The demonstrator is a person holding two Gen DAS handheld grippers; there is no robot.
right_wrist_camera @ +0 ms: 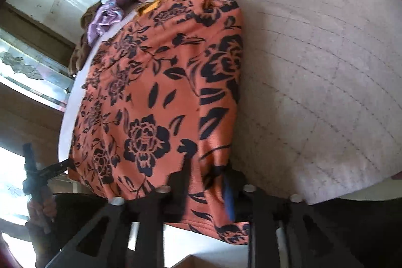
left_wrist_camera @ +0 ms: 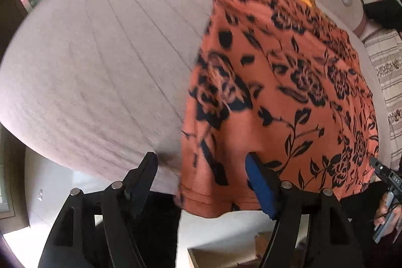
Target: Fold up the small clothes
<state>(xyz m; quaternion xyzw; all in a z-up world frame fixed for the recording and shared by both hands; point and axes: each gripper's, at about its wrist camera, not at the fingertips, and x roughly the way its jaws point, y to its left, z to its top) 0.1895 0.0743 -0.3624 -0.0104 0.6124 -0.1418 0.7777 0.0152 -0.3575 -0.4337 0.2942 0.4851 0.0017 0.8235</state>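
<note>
Orange garment (left_wrist_camera: 281,92) with black floral print lies spread flat, hem overhanging the edge.

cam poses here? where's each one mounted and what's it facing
Left wrist: on the left gripper, at the bed's near edge, facing across it; open fingers straddle the orange garment's hem; right gripper at far right.
Right wrist: on the right gripper, facing the same way; left gripper at lower left.
Shared: garment, bed.

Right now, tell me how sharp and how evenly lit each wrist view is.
Left wrist view: orange floral garment smeared by motion blur, left claw fairly crisp, fisheye bending the bed. Right wrist view: right claw blurred, window light blown out at left.
</note>
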